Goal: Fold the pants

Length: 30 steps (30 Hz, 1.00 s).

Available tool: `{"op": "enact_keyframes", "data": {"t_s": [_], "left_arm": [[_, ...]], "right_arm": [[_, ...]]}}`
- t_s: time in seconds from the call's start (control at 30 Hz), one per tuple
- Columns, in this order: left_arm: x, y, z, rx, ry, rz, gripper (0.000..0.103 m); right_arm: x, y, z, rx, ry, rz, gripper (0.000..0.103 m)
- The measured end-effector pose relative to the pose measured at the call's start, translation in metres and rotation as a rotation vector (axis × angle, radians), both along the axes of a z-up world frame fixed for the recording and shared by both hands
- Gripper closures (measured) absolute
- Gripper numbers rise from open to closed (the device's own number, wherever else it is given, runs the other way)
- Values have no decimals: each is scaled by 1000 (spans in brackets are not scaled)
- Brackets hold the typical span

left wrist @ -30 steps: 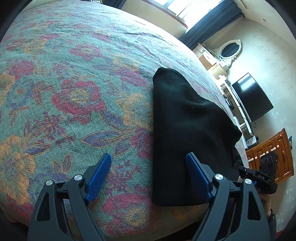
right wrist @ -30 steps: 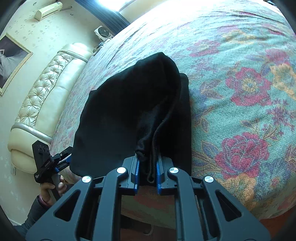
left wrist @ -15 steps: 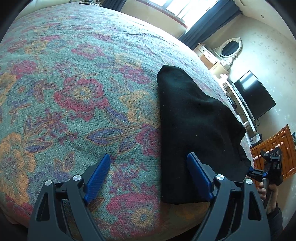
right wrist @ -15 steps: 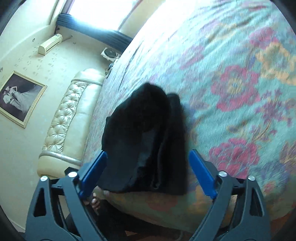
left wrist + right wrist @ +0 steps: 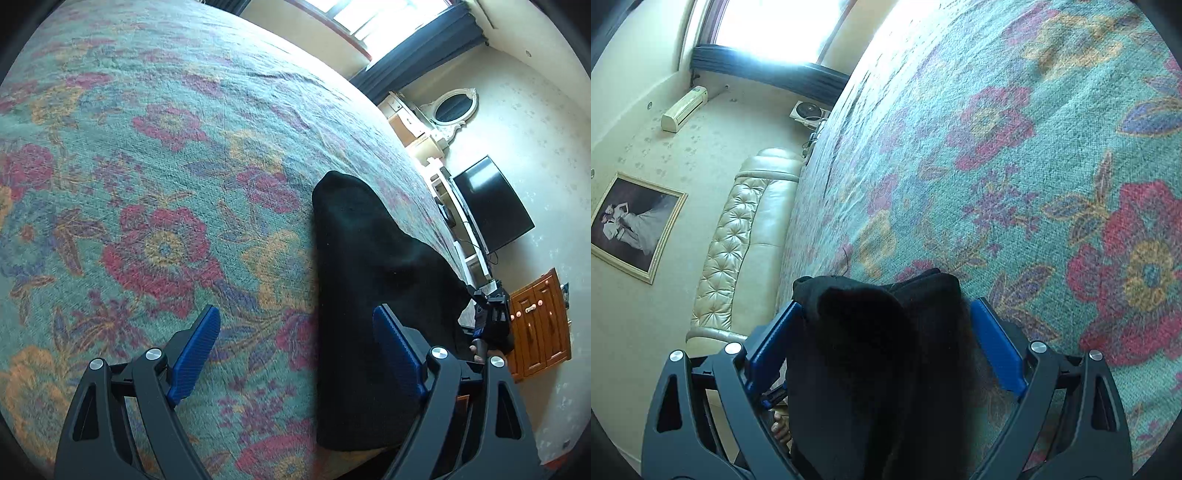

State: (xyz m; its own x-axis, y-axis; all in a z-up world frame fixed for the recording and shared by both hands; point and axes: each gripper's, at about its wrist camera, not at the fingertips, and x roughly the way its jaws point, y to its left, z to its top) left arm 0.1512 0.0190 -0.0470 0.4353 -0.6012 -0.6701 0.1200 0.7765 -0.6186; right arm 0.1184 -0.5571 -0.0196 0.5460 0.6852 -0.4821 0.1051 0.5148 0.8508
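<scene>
The black pants lie folded in a long bundle on the floral bedspread, near the bed's front right edge. My left gripper is open and empty, its right finger over the bundle's near end. In the right wrist view the pants fill the gap between the wide-open jaws of my right gripper, which hovers at their near end without closing on them. The right gripper also shows small in the left wrist view, beyond the bundle.
The bedspread stretches far beyond the pants. A cream tufted headboard and a framed picture are to the left. A television, white mirror and wooden cabinet stand past the bed's right edge.
My right gripper let go of the pants' edge, opened wide and dropped low over the bundle's near end. The left gripper stayed open and shifted only slightly.
</scene>
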Motion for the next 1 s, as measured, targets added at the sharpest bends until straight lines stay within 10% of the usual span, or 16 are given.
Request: {"op": "enact_keyframes", "data": {"t_s": [0.2,0.37,0.57,0.73,1.0], "left_arm": [[62,-22,-14,-54,38,-44,17],[92,-48,-13,-74,54,-92,17],[108,-72,-15,-20,27,-106,16],[107,-92,-16,196,8,-102,29],[95,-57,-14,5,27,-51,29]], "right_arm": [[14,-1,-3,22,-3,28,13],[22,-2,-7,-10,29,18,50],[16,-8,-19,-7,14,20,69],[11,-11,-29,-2,12,4,75],[-1,-9,-24,49,16,1,56]]}}
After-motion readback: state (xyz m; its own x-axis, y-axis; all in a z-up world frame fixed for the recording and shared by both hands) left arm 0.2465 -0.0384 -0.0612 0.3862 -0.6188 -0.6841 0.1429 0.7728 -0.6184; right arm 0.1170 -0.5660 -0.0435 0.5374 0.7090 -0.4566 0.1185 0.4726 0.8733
